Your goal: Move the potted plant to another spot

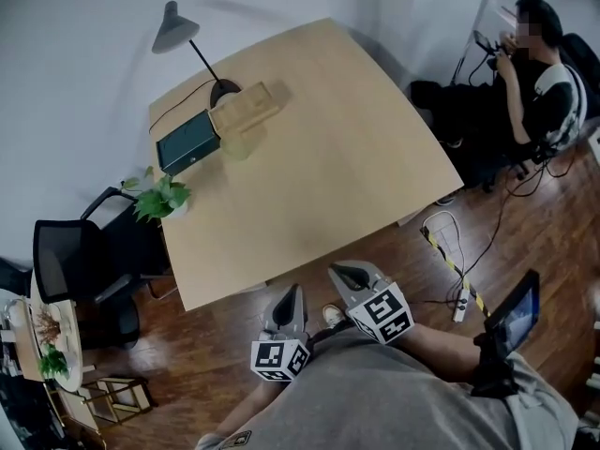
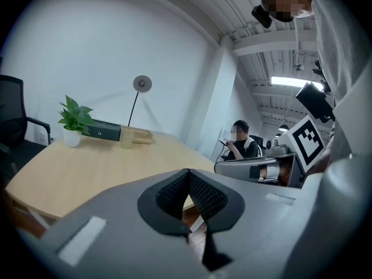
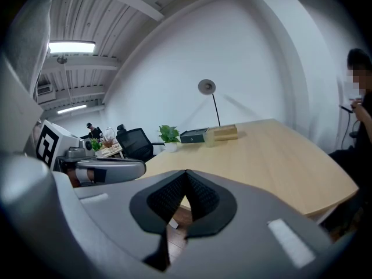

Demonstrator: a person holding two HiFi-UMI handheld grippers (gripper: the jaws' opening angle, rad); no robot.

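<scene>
While we stand at the near edge of the bench (image 1: 328,167), we hold both tools low in front of us, over the wooden floor (image 1: 394,251) and just short of the tabletop. The left hand-held gripper (image 1: 294,292) has its jaws pressed together with nothing between them, as its own view shows (image 2: 189,174). The right hand-held gripper (image 1: 341,272) sits just beside it, and its jaws are likewise closed and empty (image 3: 186,173).

The potted plant (image 1: 161,198) stands upright in a small white pot on the bench's left edge. It is well ahead of the left hand-held gripper and off to its left, well apart from both tools. From the left gripper view it appears far ahead on the left (image 2: 74,121). From the right gripper view it is ahead and slightly left (image 3: 169,135).

Beyond the plant, farther from us, a dark box (image 1: 187,142) lies beside a wooden block (image 1: 248,106), and a desk lamp (image 1: 178,28) rises behind them. An office chair (image 1: 75,261) stands off the bench's left side, near the plant. A seated person (image 1: 536,78) is far ahead to the right of the right hand-held gripper.
</scene>
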